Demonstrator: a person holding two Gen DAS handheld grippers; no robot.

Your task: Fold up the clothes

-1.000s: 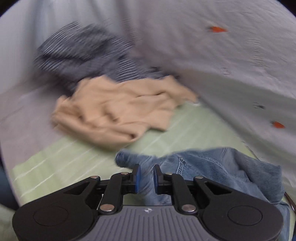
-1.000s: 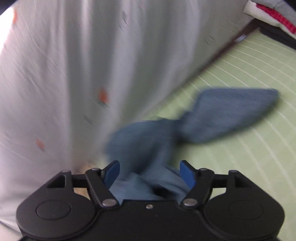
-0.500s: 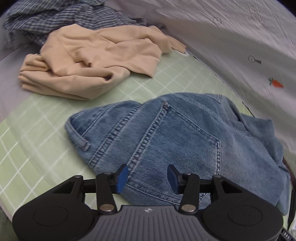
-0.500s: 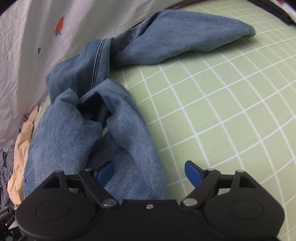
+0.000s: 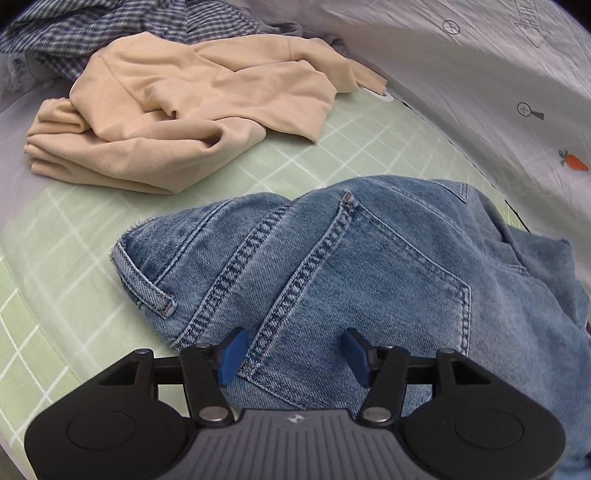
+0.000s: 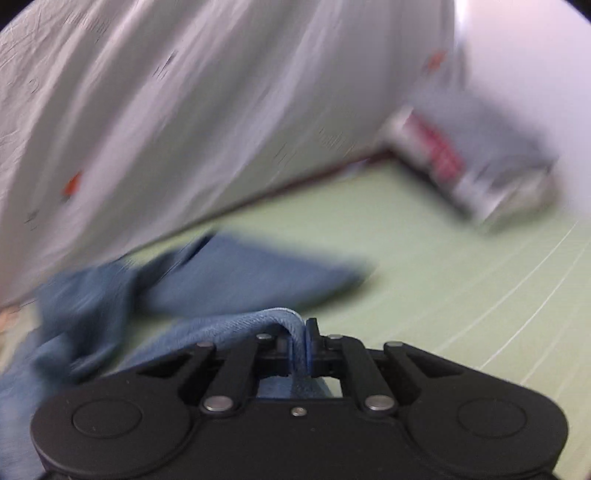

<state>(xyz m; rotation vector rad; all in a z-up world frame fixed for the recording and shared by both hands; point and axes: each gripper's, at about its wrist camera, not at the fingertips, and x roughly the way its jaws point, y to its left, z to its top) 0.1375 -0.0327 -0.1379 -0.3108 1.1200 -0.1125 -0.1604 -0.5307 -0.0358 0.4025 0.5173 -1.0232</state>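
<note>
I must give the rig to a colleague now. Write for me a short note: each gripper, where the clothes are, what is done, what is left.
Right gripper: shut on a folded edge of the blue denim jeans.
Left gripper: jaws opening over the jeans' seat, pads not pressing the denim.
Jeans: crumpled on the green checked sheet, one leg spread out.
Beige sweatshirt and blue checked shirt: heaped beyond the jeans, unfolded.
Done: only the right grip taken.
Left: straighten and fold the jeans, then the other two garments.

Home bedroom: green checked bedsheet [image 5: 66,229], carrot-print sheet [image 5: 480,92], strewn clothes.
</note>
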